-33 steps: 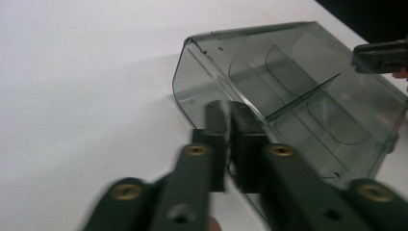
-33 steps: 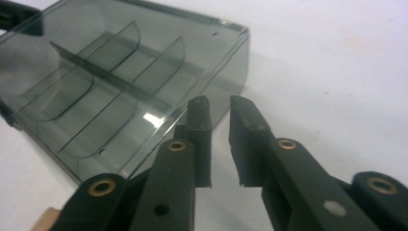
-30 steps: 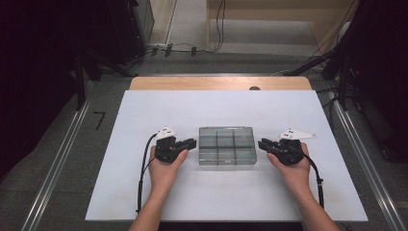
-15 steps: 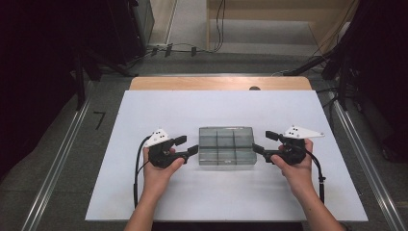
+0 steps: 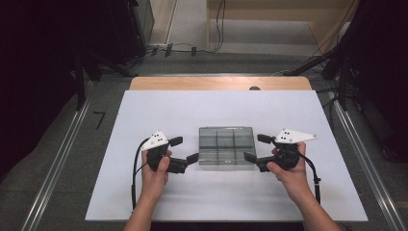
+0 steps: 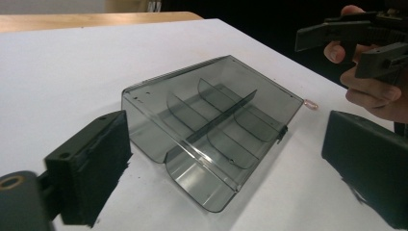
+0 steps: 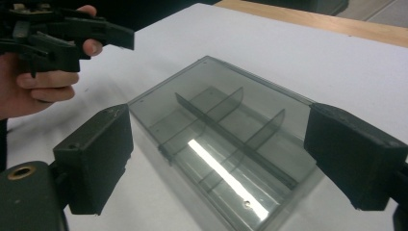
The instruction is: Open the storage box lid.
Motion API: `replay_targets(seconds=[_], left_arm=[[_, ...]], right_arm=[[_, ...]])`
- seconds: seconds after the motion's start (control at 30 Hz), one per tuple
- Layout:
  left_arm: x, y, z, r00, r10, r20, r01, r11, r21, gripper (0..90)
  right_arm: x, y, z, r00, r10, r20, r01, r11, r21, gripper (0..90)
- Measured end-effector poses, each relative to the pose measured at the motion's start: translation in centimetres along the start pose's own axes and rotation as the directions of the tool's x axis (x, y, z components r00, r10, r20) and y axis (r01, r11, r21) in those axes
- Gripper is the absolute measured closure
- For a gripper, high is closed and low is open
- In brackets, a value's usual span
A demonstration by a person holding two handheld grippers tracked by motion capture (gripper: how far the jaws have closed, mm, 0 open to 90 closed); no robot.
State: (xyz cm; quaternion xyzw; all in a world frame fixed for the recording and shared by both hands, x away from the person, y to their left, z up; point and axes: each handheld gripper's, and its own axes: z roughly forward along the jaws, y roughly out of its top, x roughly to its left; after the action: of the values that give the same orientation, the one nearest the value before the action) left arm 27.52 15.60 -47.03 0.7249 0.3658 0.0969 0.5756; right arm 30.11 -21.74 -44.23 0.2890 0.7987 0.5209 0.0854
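- The left gripper (image 5: 184,150) and right gripper (image 5: 255,148) flank a clear box (image 5: 226,146) near the middle of the white table (image 5: 192,110), closer to its near edge; both have just been opening, jaws spread, pads off the box.
- The gripper views show smoky, glossy plastic with thin dividers, and a small latch (image 6: 282,132) on one long side.
- The left gripper view catches a tiny pinkish object (image 6: 311,104) just past the box's far corner.
- A bare wooden strip (image 5: 219,83) edges the far side.
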Motion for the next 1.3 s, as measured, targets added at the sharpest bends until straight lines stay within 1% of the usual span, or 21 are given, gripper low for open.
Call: replay_targets(seconds=[0.13, 0.23, 0.3, 0.37, 0.4, 0.43, 0.5, 0.53, 0.63, 0.67, 0.73, 0.8, 0.87, 0.93, 1.0, 1.1, 1.17, 1.3], left_arm=[[-0.1, -0.1, 0.1, 1.0, 0.003, 0.0, -0.003, 1.0, 0.007, 2.5], [-0.2, -0.1, 0.2, 1.0, 0.007, 0.001, -0.007, 0.9999, 0.009, 2.4], [-0.3, -0.1, 0.3, 1.0, 0.009, -0.001, -0.009, 0.9999, 0.01, 2.4], [-0.3, -0.2, 0.4, 1.0, 0.009, -0.001, -0.009, 0.9999, 0.014, 2.4], [-0.3, -0.2, 0.4, 1.0, 0.008, 0.0, -0.008, 0.9999, 0.015, 2.4], [-0.3, -0.2, 0.4, 1.0, 0.008, -0.003, -0.008, 0.9998, 0.016, 2.4], [-0.3, -0.2, 0.5, 0.9999, 0.01, -0.004, -0.01, 0.9998, 0.017, 2.4], [-0.3, -0.3, 0.5, 0.9999, 0.01, -0.005, -0.01, 0.9998, 0.017, 2.4], [-0.3, -0.3, 0.5, 0.9999, 0.011, -0.005, -0.011, 0.9998, 0.017, 2.4], [-0.3, -0.3, 0.5, 0.9999, 0.011, -0.006, -0.011, 0.9998, 0.018, 2.4], [-0.3, -0.3, 0.5, 0.9999, 0.009, -0.008, -0.009, 0.9998, 0.019, 2.4], [-0.3, -0.3, 0.6, 0.9999, 0.009, -0.008, -0.009, 0.9998, 0.02, 2.4], [-0.3, -0.3, 0.6, 0.9999, 0.009, -0.012, -0.009, 0.9997, 0.021, 2.4], [-0.3, -0.3, 0.6, 0.9999, 0.01, -0.01, -0.01, 0.9997, 0.022, 2.4], [-0.3, -0.4, 0.7, 0.9999, 0.013, -0.011, -0.013, 0.9996, 0.023, 2.4], [-0.3, -0.4, 0.6, 0.9999, 0.012, -0.01, -0.012, 0.9997, 0.023, 2.4], [-0.3, -0.4, 0.7, 0.9998, 0.011, -0.014, -0.011, 0.9996, 0.025, 2.4], [-0.2, -0.5, 0.7, 0.9998, 0.01, -0.016, -0.01, 0.9996, 0.026, 2.4]], right_arm=[[0.7, 0.1, 0.3, 0.9988, -0.025, -0.043, 0.025, 1.0, 0.007, 3.6], [1.3, 0.1, 0.6, 0.9985, -0.037, -0.039, 0.038, 0.999, 0.02, 3.7], [1.5, 0.1, 0.7, 0.9977, -0.049, -0.046, 0.05, 0.998, 0.023, 6.7], [1.7, 0.0, 0.8, 0.9971, -0.05, -0.058, 0.052, 0.998, 0.027, 15.0], [1.8, 0.0, 0.9, 0.9965, -0.05, -0.068, 0.052, 0.998, 0.028, 17.6], [1.9, 0.0, 1.0, 0.9965, -0.049, -0.068, 0.051, 0.998, 0.031, 21.8], [2.2, -0.2, 1.2, 0.9974, -0.059, -0.043, 0.06, 0.997, 0.038, 31.5], [2.4, -0.2, 1.3, 0.9972, -0.066, -0.035, 0.068, 0.997, 0.041, 34.5], [3.0, -0.6, 1.8, 0.9955, -0.094, 0.006, 0.094, 0.995, 0.044, 47.2], [3.0, -0.7, 2.0, 0.9955, -0.094, 0.003, 0.094, 0.994, 0.049, 52.9], [3.1, -0.9, 2.2, 0.9954, -0.093, -0.022, 0.094, 0.994, 0.063, 61.0], [3.2, -1.1, 2.5, 0.9953, -0.092, -0.033, 0.094, 0.993, 0.072, 70.4], [3.2, -1.3, 2.7, 0.995, -0.086, -0.051, 0.089, 0.993, 0.08, 78.1], [3.3, -1.6, 3.1, 0.994, -0.086, -0.068, 0.092, 0.992, 0.092, 83.9], [3.3, -1.7, 3.3, 0.993, -0.085, -0.082, 0.093, 0.99, 0.104, 87.8], [3.6, -1.9, 3.7, 0.9903, -0.085, -0.11, 0.097, 0.988, 0.117, 88.1], [3.8, -2.1, 4.0, 0.9897, -0.089, -0.112, 0.103, 0.987, 0.125, 88.2], [4.1, -2.6, 4.6, 0.9892, -0.073, -0.127, 0.092, 0.985, 0.145, 88.3]])
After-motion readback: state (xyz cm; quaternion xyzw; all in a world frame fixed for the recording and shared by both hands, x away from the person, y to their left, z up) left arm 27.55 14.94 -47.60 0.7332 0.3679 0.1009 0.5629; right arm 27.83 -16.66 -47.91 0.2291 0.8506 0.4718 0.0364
